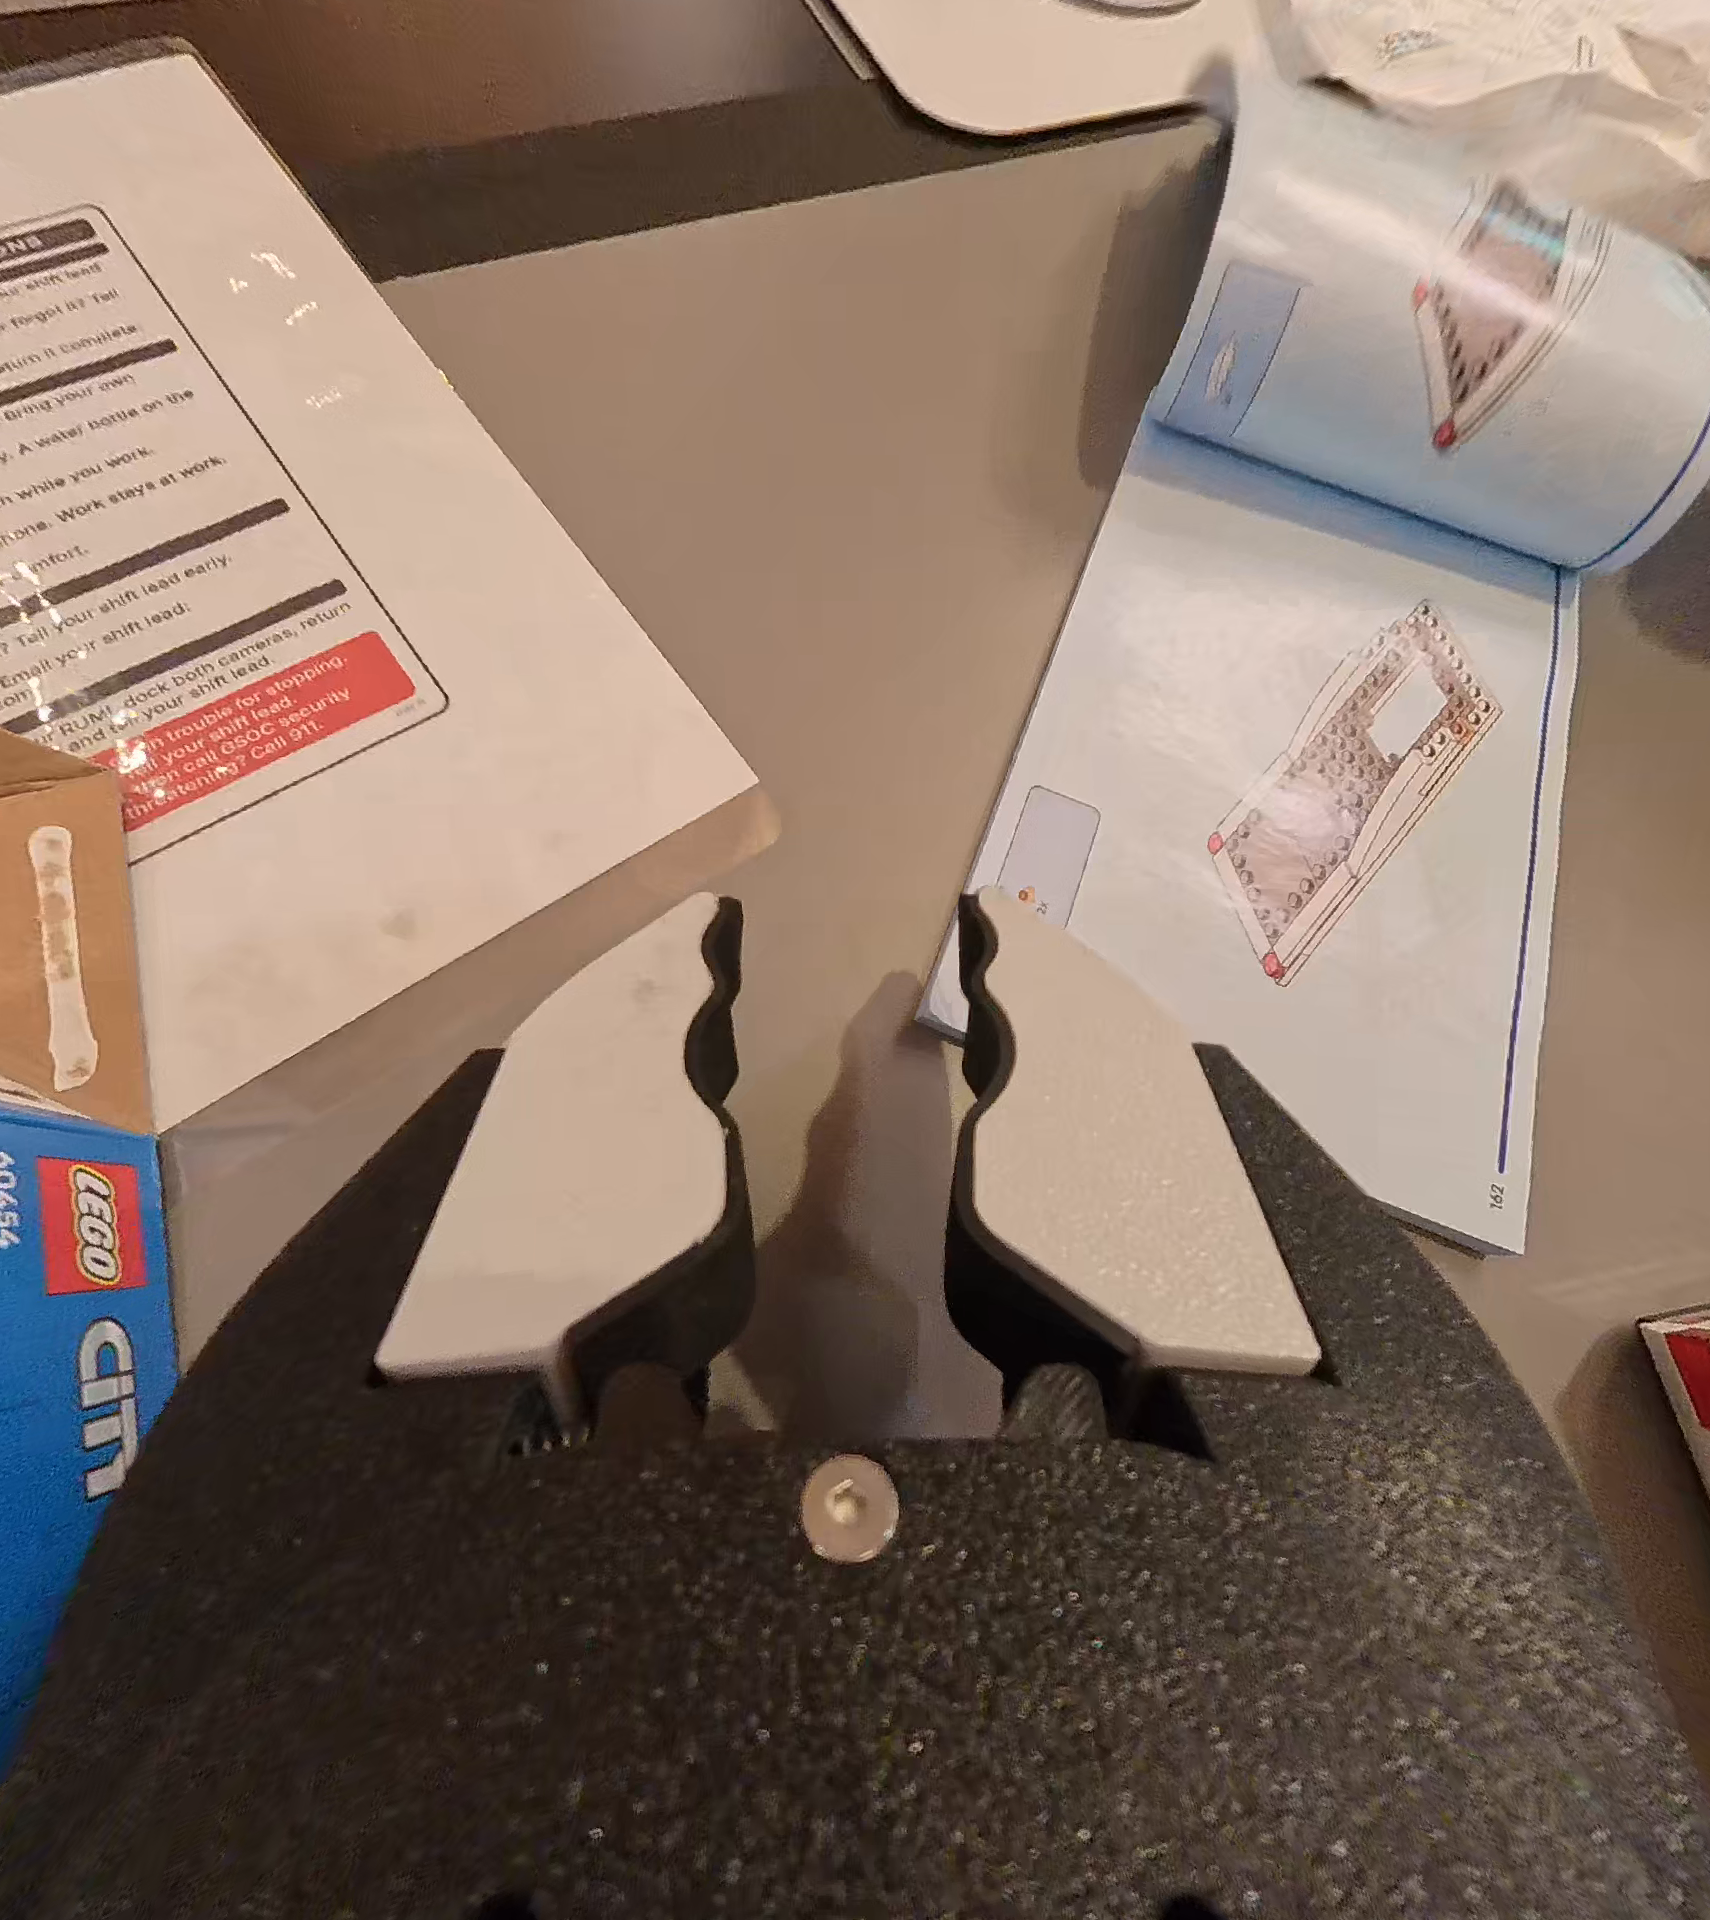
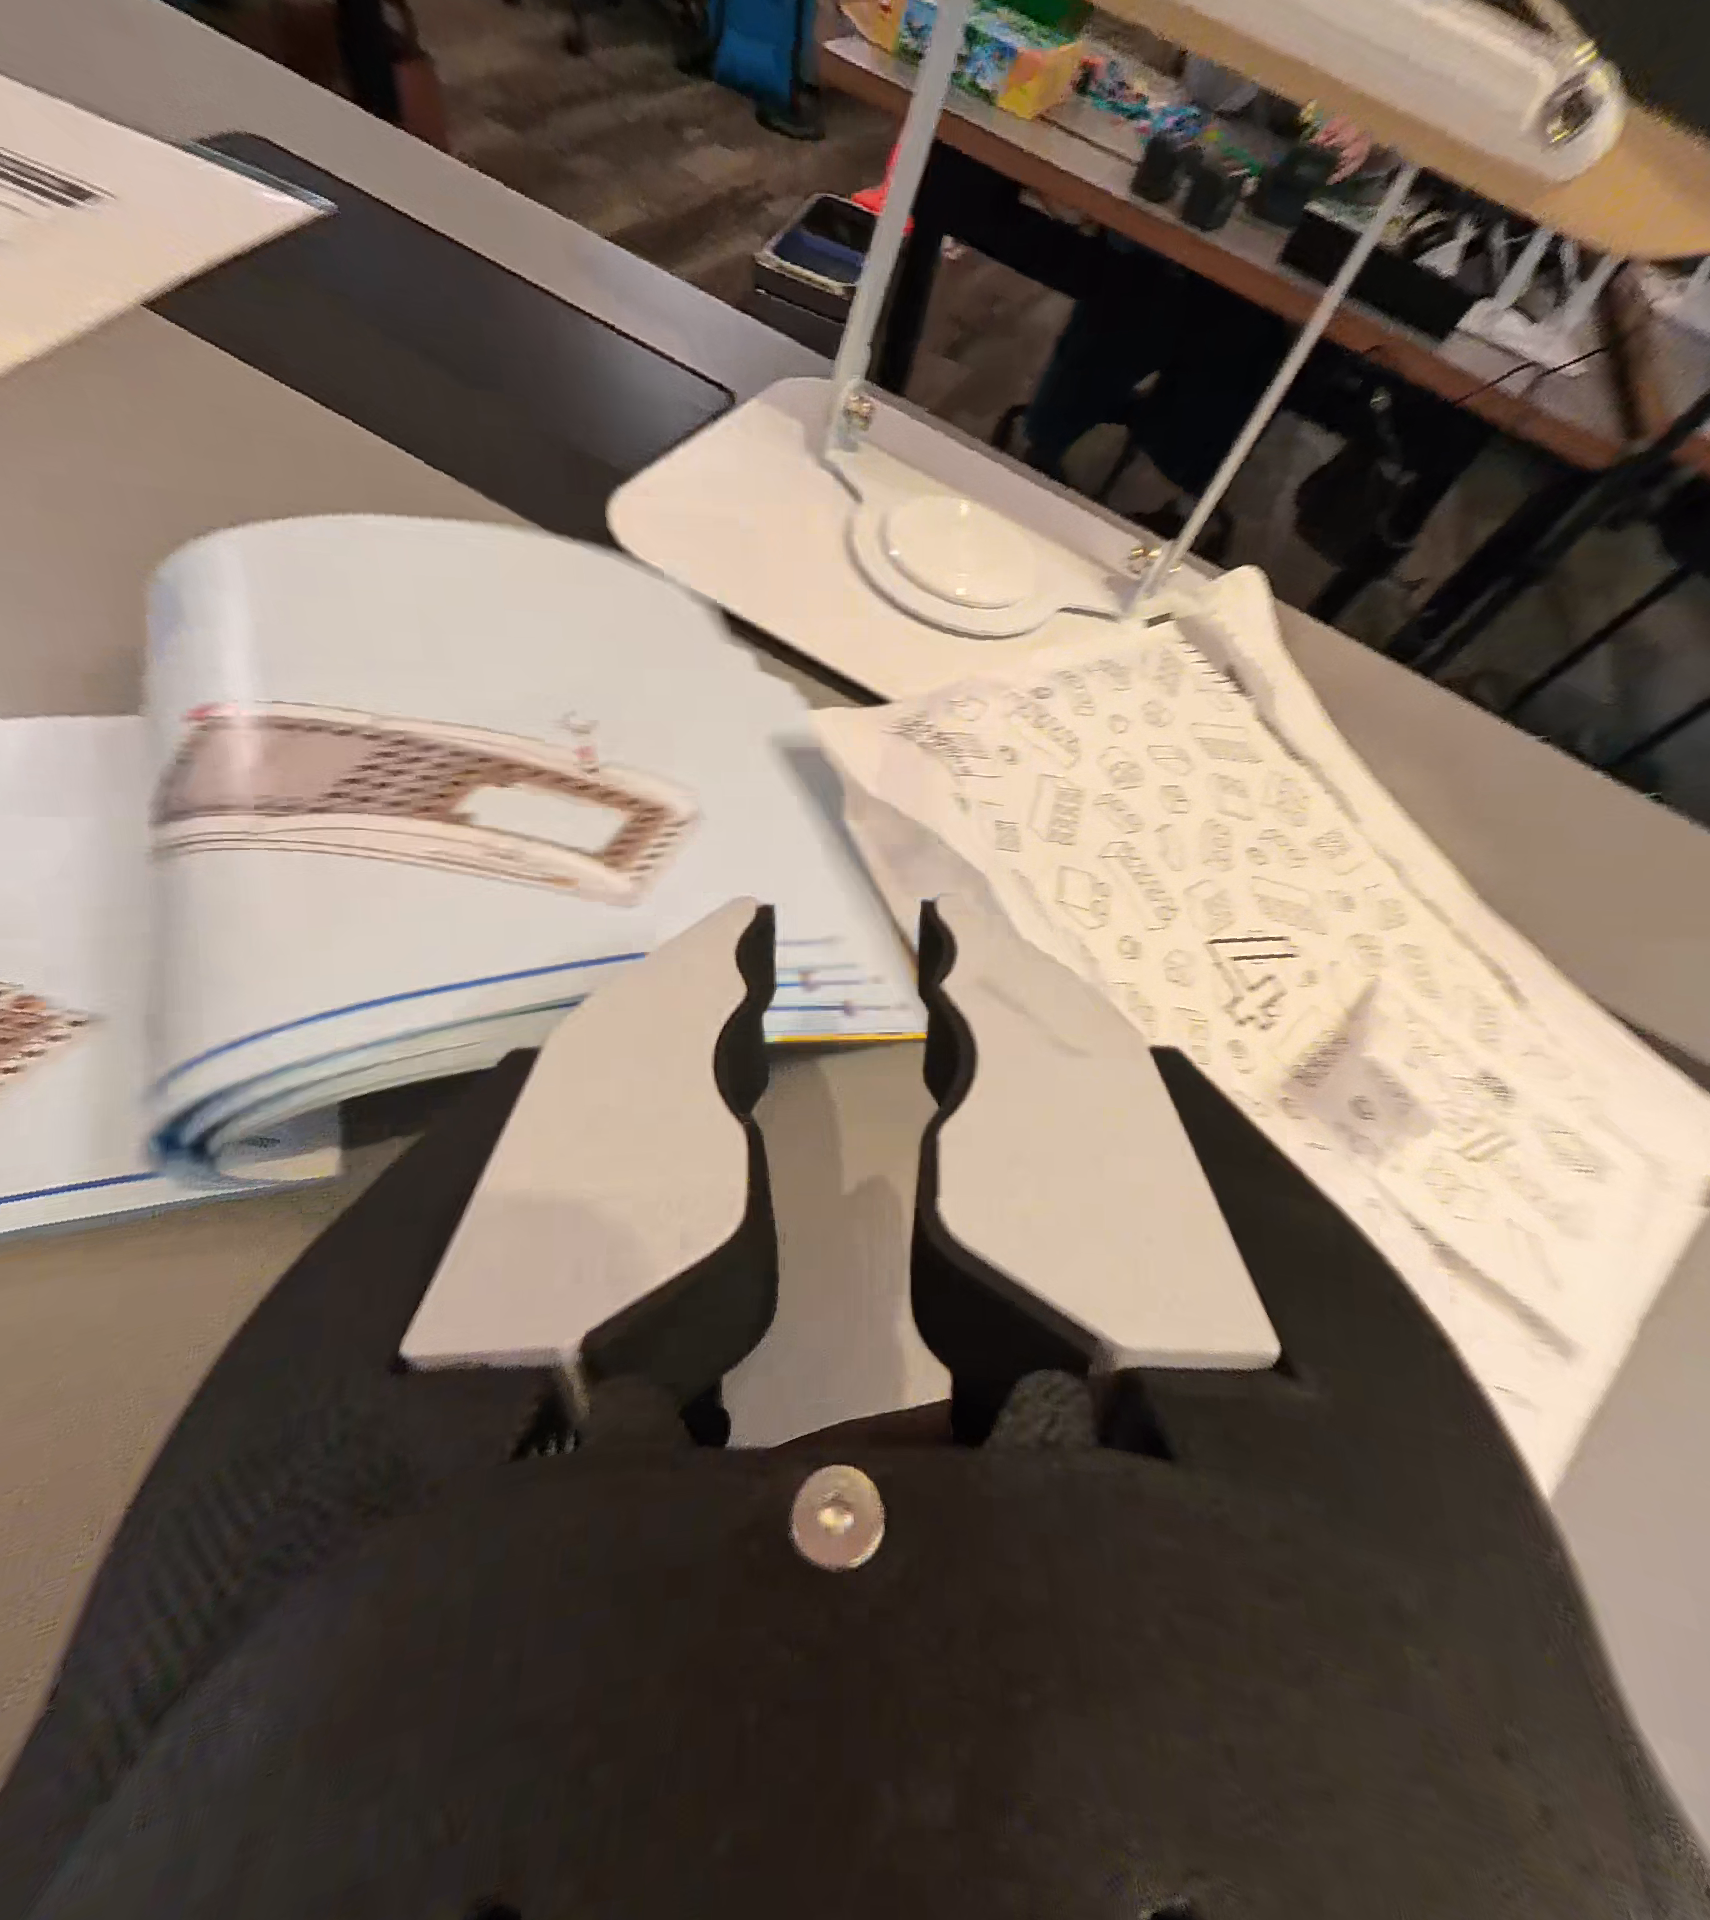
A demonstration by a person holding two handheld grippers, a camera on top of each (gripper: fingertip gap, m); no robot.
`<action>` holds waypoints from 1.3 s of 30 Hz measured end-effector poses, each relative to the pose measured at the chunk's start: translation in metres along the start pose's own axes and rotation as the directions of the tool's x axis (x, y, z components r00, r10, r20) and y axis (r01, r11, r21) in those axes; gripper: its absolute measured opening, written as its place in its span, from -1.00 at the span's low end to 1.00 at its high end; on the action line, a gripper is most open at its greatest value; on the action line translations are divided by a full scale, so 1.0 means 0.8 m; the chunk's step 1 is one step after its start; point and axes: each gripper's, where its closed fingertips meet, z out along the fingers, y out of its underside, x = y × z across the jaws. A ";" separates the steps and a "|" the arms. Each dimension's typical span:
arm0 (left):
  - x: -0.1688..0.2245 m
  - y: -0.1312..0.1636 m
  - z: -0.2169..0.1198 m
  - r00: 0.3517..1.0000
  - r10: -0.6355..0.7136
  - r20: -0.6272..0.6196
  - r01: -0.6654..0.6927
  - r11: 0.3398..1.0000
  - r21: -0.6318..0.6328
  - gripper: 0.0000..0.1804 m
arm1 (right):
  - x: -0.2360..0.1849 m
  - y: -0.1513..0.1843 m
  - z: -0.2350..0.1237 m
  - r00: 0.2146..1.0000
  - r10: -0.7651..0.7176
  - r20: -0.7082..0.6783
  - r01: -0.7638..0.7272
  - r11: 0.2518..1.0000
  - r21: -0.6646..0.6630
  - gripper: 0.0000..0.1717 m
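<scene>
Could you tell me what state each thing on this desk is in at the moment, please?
Left gripper: open, holding nothing.
Right gripper: open, holding nothing.
Instruction booklet: open, one page curled over.
Printed paper bag: crumpled, lying flat.
Blue box: flap open.
Laminated sheet: flat.

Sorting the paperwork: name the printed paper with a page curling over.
The light blue instruction booklet beside the left claw; the white laminated sheet lies flat.
</scene>
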 end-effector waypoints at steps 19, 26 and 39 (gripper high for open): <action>0.049 0.031 -0.004 0.946 0.225 -0.235 -0.246 0.967 -0.065 -0.37 | -0.216 -0.010 -0.068 0.805 -0.400 0.439 0.267 0.904 0.334 -0.62; 0.045 0.033 -0.002 0.952 0.247 -0.180 -0.264 0.962 -0.076 -0.39 | -0.217 -0.007 -0.063 0.809 -0.428 0.402 0.312 0.894 0.322 -0.58; 0.051 0.035 0.001 0.943 0.304 -0.137 -0.317 0.945 -0.082 -0.40 | -0.221 0.000 -0.057 0.797 -0.432 0.421 0.336 0.898 0.285 -0.58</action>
